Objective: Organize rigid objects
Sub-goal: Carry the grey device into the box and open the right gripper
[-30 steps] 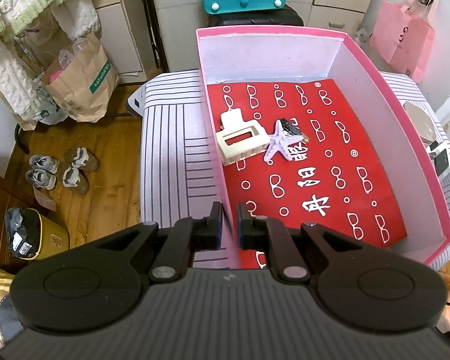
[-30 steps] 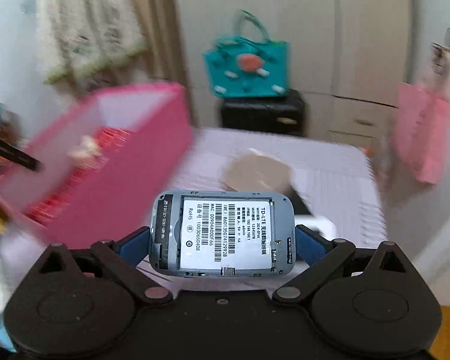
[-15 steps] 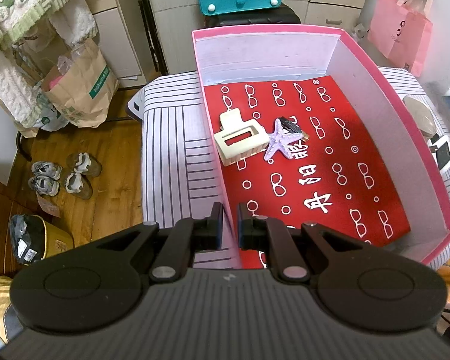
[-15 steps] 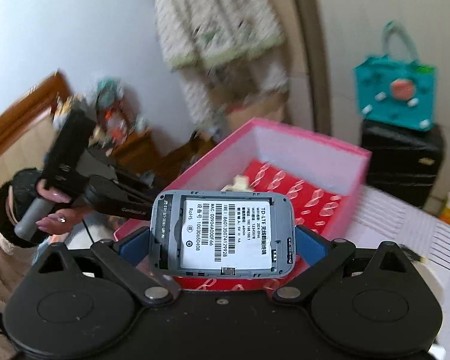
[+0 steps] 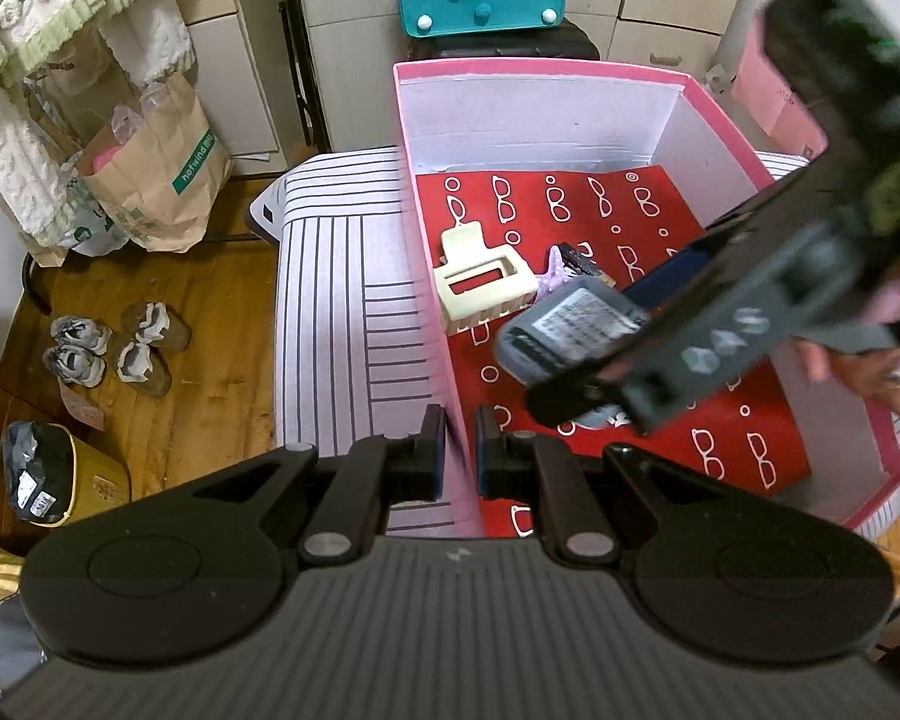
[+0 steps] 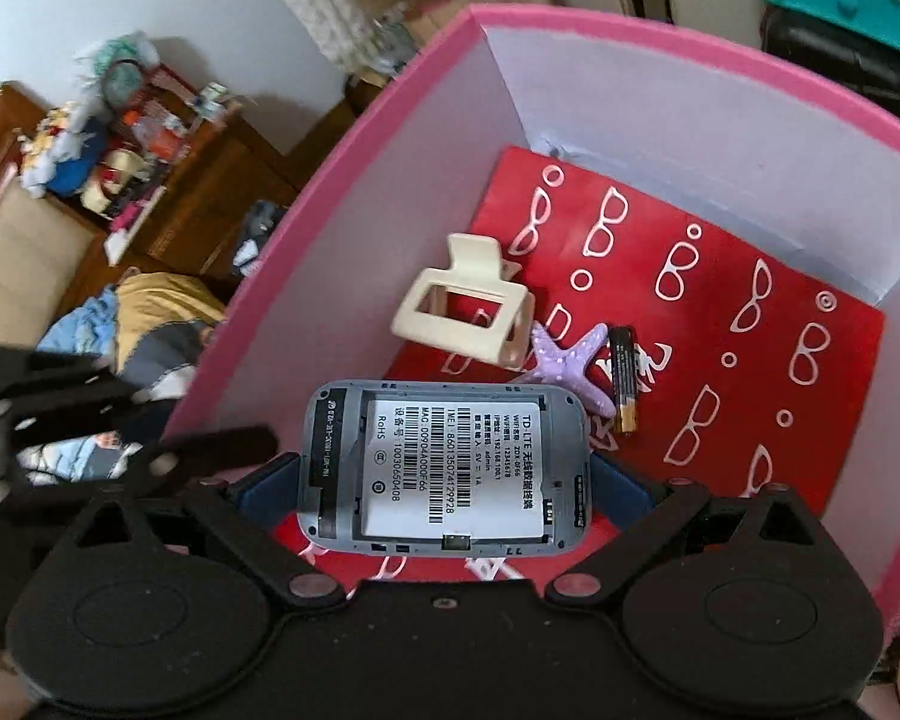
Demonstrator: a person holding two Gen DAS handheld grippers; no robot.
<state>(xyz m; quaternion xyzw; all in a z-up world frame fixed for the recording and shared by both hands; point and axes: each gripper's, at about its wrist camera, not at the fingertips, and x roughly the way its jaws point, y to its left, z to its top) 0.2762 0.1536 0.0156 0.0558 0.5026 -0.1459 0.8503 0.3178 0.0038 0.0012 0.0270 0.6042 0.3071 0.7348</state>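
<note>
Purple starfish mostly hidden behind grey router; battery partly hidden; right hand-held gripper motion-blurred.

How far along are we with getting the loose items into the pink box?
Done: the cream hair clip, purple starfish and battery already lie on the red liner in the pink box. In hand: the right gripper holds the grey router above the box floor, while the left gripper pinches the near wall. Left: releasing the router inside; nothing else to pack is visible here.

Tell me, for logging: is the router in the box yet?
Not yet: the right gripper holds the router above the pink box.
</note>
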